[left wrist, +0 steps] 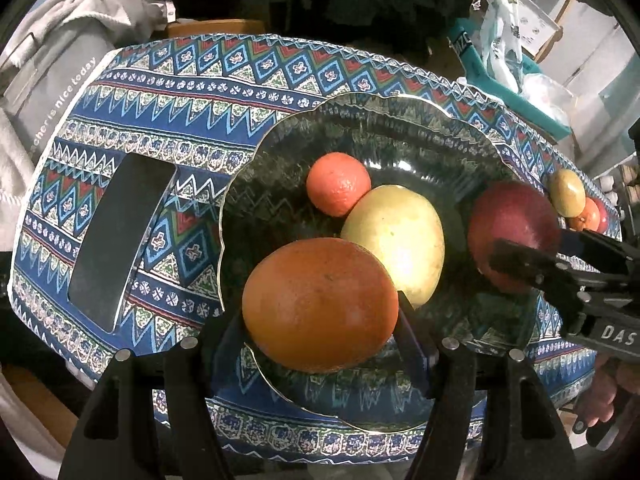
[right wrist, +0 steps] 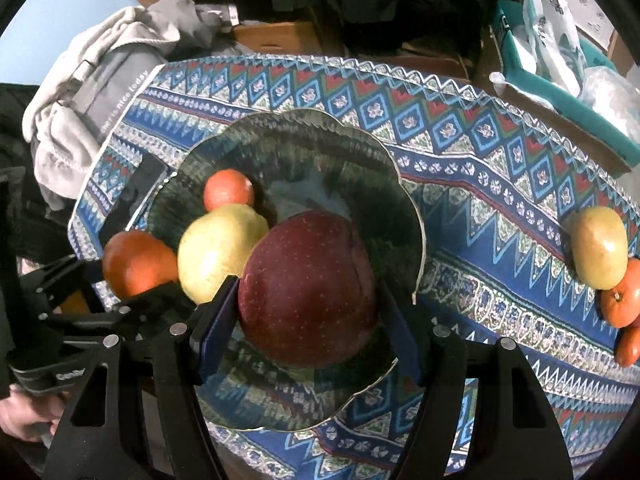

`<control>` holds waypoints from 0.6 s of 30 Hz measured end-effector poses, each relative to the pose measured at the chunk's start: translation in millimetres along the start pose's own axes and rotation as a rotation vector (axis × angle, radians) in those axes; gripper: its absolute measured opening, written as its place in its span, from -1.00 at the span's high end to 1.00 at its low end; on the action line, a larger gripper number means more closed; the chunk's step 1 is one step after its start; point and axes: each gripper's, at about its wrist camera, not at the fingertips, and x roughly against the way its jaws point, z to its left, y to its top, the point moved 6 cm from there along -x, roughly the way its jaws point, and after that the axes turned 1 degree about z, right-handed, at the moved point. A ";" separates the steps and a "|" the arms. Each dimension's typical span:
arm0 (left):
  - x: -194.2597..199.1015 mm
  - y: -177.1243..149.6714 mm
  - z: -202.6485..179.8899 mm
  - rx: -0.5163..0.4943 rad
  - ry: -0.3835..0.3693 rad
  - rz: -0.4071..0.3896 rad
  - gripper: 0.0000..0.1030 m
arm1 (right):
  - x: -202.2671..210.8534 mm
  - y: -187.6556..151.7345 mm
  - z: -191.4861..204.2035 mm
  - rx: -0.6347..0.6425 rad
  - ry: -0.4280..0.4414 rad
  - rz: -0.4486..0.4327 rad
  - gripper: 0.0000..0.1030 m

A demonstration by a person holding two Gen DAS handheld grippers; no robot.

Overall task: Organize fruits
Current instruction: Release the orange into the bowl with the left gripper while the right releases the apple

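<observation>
A dark green glass plate [left wrist: 360, 128] [right wrist: 304, 148] lies on the patterned tablecloth. On it sit a small orange [left wrist: 338, 183] [right wrist: 228, 189] and a yellow pear [left wrist: 396, 244] [right wrist: 218, 252]. My left gripper [left wrist: 320, 320] is shut on a large orange [left wrist: 320, 304] [right wrist: 138, 262] at the plate's near rim. My right gripper [right wrist: 308, 320] is shut on a dark red apple [right wrist: 308, 288] [left wrist: 512, 224] over the plate. To the right, off the plate, lie a yellow-green apple [right wrist: 600, 246] [left wrist: 566, 192] and two small oranges [right wrist: 622, 302].
A black phone [left wrist: 120, 236] lies on the cloth [left wrist: 168, 92] left of the plate. Grey clothing [right wrist: 100, 80] is heaped past the table's left edge. A teal box [right wrist: 560, 92] with plastic bags stands at the far right.
</observation>
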 end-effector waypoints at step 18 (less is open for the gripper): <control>34.8 5.3 -22.7 -0.068 0.013 -0.089 -0.37 | 53.5 21.3 4.5 0.034 -0.019 -0.155 -0.42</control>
